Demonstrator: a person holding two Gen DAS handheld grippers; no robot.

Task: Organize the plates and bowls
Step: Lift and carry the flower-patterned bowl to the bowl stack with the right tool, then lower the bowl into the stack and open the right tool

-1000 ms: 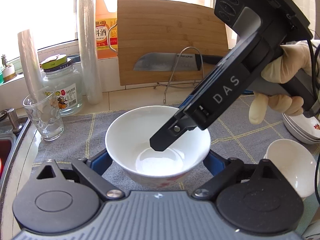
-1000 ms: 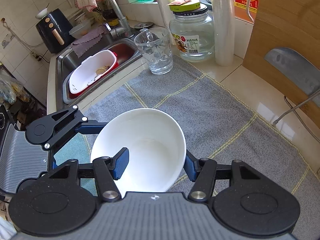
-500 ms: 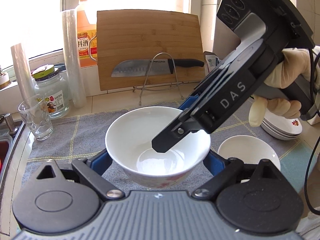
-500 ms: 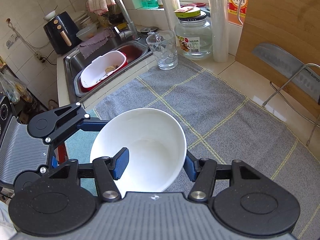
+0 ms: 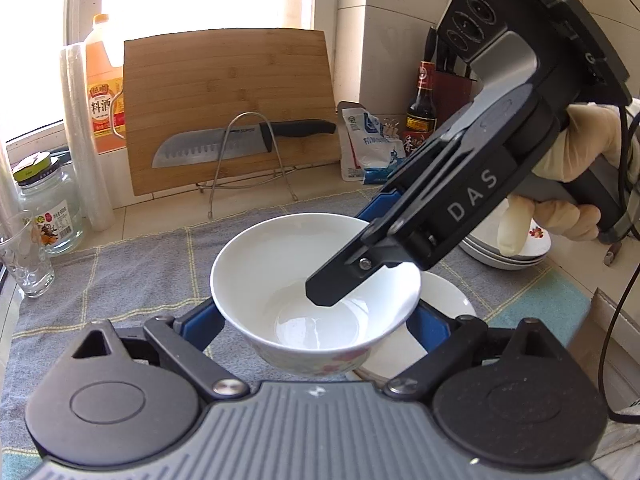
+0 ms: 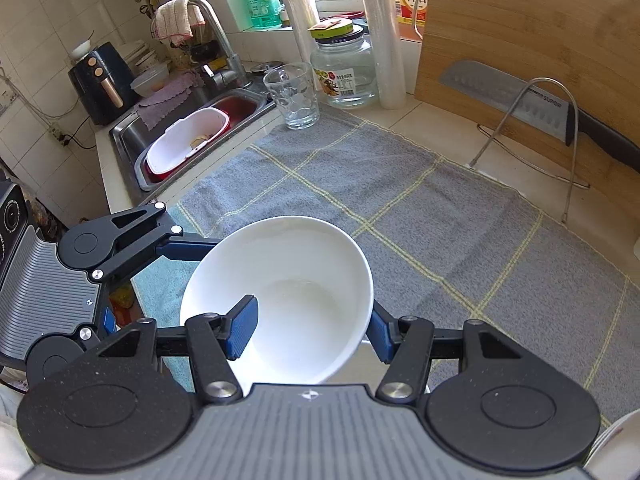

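Both grippers hold one deep white ceramic bowl (image 5: 316, 280).
Left gripper (image 5: 316, 322) clasps its sides; right gripper (image 6: 308, 330) pinches its rim, above a shallow white dish (image 5: 448, 300).

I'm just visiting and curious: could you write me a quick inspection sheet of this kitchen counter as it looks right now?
Surface: grey checked towel covers the counter.
Job's things: white bowl held above a second bowl; stacked plates at right.
Clutter: drinking glass, glass jar, knife on a wire stand against the cutting board.
Grippers: left gripper spans the bowl's sides; right gripper pinches its rim, one finger inside.
Cables: black cable at right.
Surroundings: sink, faucet, window.
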